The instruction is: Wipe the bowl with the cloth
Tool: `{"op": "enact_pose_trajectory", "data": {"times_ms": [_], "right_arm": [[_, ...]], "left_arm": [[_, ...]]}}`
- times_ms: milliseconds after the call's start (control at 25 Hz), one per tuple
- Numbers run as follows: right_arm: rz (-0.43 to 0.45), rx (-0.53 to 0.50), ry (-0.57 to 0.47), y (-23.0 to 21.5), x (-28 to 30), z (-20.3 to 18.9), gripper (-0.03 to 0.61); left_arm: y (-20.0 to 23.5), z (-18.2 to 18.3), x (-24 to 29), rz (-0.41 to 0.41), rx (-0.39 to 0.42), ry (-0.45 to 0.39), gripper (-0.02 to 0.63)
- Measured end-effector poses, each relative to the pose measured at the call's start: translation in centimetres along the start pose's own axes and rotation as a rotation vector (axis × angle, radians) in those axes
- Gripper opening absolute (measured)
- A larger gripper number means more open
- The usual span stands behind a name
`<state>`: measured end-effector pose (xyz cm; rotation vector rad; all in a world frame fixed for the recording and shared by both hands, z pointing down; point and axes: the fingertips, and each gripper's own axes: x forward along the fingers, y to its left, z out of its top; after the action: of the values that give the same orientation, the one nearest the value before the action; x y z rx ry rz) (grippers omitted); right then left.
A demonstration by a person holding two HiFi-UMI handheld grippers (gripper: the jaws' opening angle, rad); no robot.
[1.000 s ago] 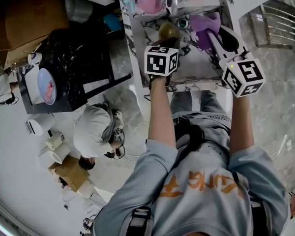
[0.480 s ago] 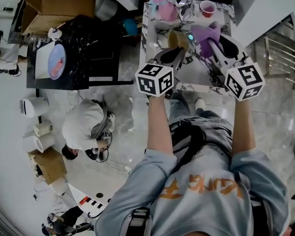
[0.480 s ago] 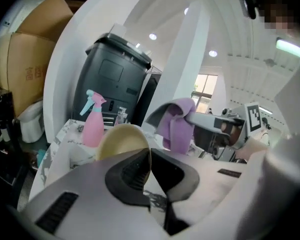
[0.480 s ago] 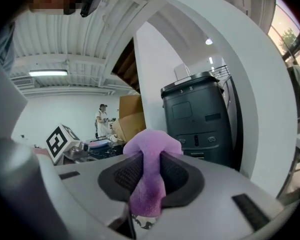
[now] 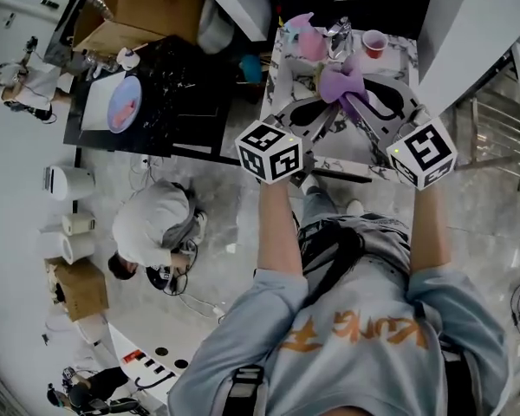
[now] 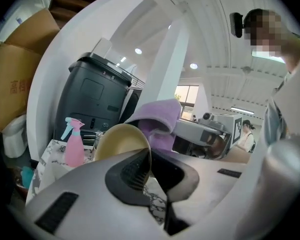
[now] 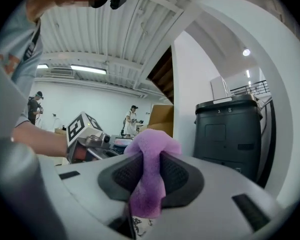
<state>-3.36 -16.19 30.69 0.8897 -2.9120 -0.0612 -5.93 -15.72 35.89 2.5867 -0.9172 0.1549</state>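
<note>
In the left gripper view a tan bowl [image 6: 119, 143] stands on edge in the air, its rim pinched between the jaws of my left gripper [image 6: 149, 170], which is shut on it. The purple cloth [image 6: 160, 121] hangs just behind the bowl's far rim. That cloth [image 7: 149, 176] is squeezed between the pads of my right gripper [image 7: 146, 170]. From the head view, the left gripper [image 5: 323, 115] and right gripper [image 5: 351, 100] meet above the marble table [image 5: 397, 72], with the cloth [image 5: 340, 81] bunched at their tips. The bowl is mostly hidden there.
A pink spray bottle [image 5: 305, 37] and a pink cup [image 5: 374, 42] stand at the table's far side. A dark bin [image 6: 92, 101] is behind it. A person [image 5: 156, 228] crouches on the floor at left, near a black table with a plate [image 5: 126, 104].
Both grippers have risen off the table and drawn together. The bowl came up with the left one, and the cloth in the right one now sits against the bowl.
</note>
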Motion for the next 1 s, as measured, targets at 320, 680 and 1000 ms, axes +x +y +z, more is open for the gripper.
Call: {"op": "enact_pose_trajectory", "data": {"times_ms": [320, 680, 1000], "right_arm": [[0.025, -0.045, -0.011, 0.3, -0.6, 1.1, 0.104], [-0.059, -0.008, -0.03, -2.2, -1.5, 0.9, 0.104], [-0.103, 0.073, -0.055, -4.3, -1.7, 0.1, 0.104]], "left_arm": [[-3.5, -0.2, 0.3, -0.164, 0.094, 0.06, 0.032], [-6.8, -0.9, -0.4, -0.357, 0.203, 0.091, 0.032], [-8.5, -0.8, -1.5, -0.494, 0.198, 0.062, 0.033]]}}
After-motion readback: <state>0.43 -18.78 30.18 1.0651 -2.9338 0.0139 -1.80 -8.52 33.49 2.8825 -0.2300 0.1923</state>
